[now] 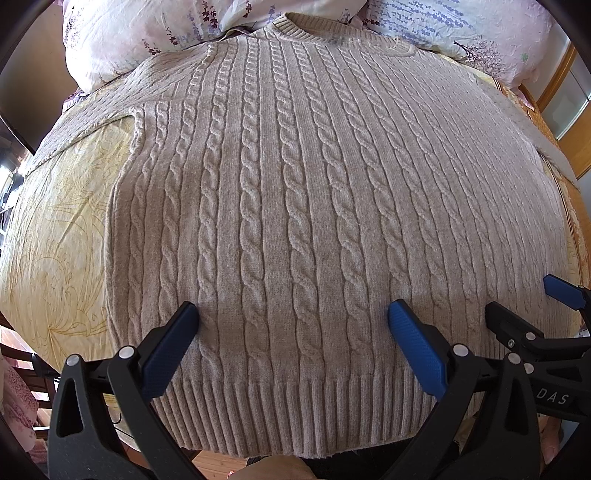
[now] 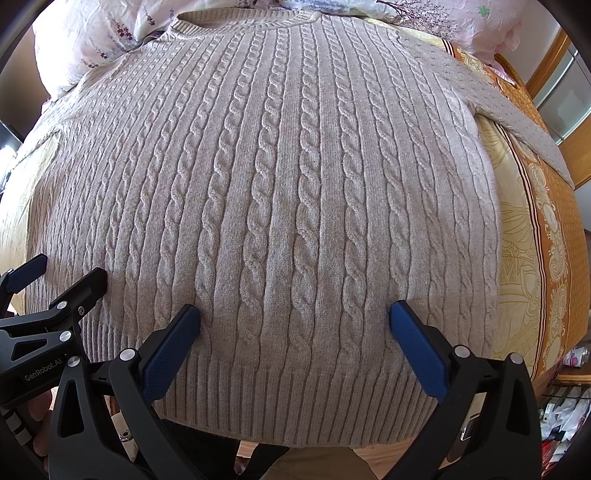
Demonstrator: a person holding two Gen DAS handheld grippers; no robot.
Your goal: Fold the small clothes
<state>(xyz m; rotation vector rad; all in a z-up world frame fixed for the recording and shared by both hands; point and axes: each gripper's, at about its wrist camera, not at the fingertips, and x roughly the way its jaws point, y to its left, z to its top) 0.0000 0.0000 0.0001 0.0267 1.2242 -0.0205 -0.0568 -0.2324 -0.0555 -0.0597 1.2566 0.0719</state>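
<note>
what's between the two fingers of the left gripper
Only sweater: its cable knit just above the ribbed hem fills the gap of the open left gripper, seen in the left wrist view.

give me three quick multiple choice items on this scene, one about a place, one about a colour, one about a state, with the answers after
1. Where does the neckline of the cable-knit sweater lie?
A. At the far end, by the floral pillows
B. Nearest the grippers
C. Hanging off the bed's right side

2. What colour are the pads on the gripper fingers?
A. Red
B. Blue
C. Green

3. How do the jaws of the left gripper and the right gripper stand?
A. Both shut on the hem
B. Left shut, right open
C. Both open, over the lower sweater

Answers:
1. A, the ribbed collar sits at the top edge against the pillows.
2. B, the pads are blue on black frames.
3. C, each wrist view shows a wide gap between the fingers with nothing pinched.
</note>
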